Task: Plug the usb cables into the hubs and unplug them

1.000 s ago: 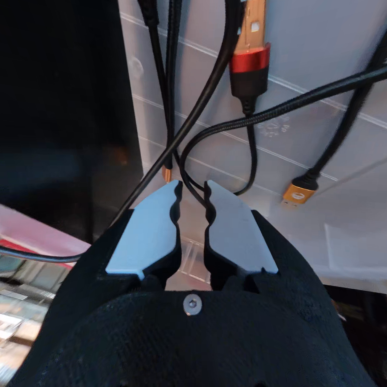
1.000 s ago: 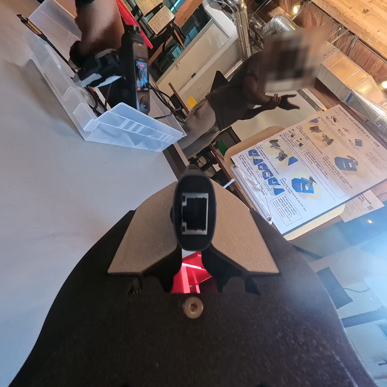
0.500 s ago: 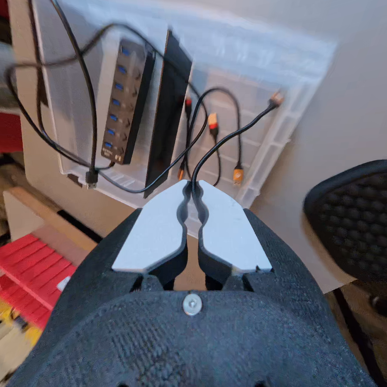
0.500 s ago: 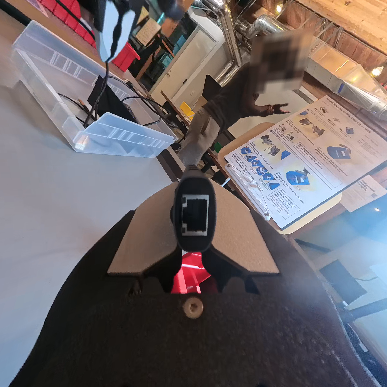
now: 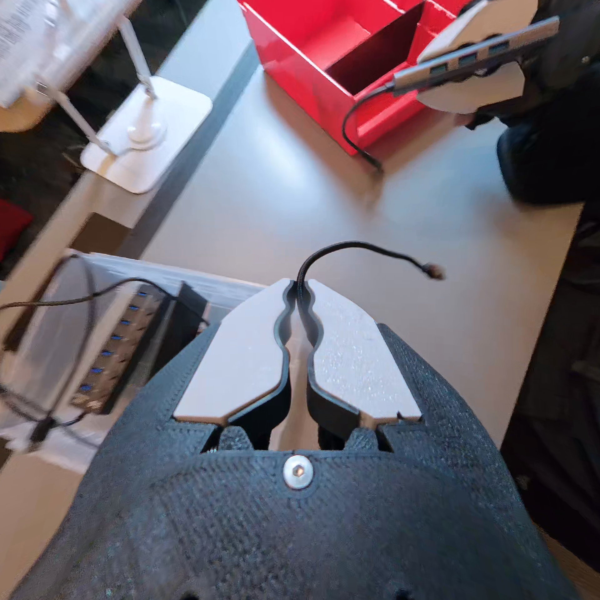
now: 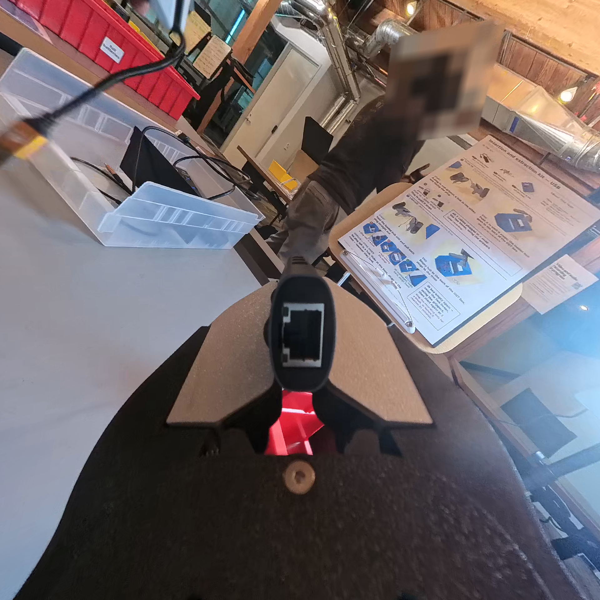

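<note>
Two hand-held grippers loaded: my left one (image 5: 298, 289) pinches the braided cable (image 5: 354, 246) far behind its plug (image 5: 434, 275), my right (image 6: 300, 292) clamps the hub (image 6: 301, 337), beyond the cable near the red bin (image 5: 311, 55). Floppy plug could miss its port.

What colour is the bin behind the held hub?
Red bin, clearest in the left wrist view.

Bright daylight, wide-angle bending at edges, motion blur left, bluish glare right.
</note>
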Tool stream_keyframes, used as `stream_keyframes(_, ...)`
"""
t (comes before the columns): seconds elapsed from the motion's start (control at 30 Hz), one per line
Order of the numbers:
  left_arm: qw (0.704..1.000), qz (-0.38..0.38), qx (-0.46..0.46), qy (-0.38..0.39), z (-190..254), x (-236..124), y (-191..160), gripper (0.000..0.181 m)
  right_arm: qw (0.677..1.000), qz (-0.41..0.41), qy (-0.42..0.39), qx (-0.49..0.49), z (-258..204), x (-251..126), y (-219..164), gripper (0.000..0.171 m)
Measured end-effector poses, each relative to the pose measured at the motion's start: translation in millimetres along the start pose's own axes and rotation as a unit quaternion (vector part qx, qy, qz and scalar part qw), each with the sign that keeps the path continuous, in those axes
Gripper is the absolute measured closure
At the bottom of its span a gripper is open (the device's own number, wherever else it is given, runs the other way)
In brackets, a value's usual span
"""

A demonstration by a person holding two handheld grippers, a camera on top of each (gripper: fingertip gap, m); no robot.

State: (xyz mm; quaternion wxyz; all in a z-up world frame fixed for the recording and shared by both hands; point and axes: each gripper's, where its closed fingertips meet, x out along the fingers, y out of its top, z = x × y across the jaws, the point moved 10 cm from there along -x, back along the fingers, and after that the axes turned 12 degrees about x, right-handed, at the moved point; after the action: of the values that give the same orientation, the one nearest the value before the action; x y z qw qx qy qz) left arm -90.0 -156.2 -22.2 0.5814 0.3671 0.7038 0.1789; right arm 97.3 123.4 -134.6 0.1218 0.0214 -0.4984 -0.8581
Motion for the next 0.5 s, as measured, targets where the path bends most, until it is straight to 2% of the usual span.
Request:
stream_keyframes(0.03, 1.0, -0.003, -0.011, -0.015, 5, 12, -6, 0.177, 1.0, 0.002, -0.001, -0.003, 0, -1, 1, 0.153)
stream_keyframes(0.23, 0.991, -0.079, -0.064, -0.091, 46, 111, -73, 0.174, 1.0, 0.015, -0.001, -0.024, 1, -8, 9, 0.154)
stream_keyframes(0.33, 0.989, -0.099, 0.024, -0.103, 64, 131, -86, 0.158, 1.0, 0.011, 0.0, -0.019, 2, -7, 7, 0.153)
stream_keyframes(0.4, 0.986, -0.094, 0.094, -0.101, 74, 133, -78, 0.15, 1.0, 0.005, 0.002, -0.015, 2, -5, 4, 0.153)
stream_keyframes(0.5, 0.967, -0.049, 0.193, -0.156, 94, 133, -58, 0.149, 1.0, -0.005, 0.007, -0.008, 1, -2, 0, 0.153)
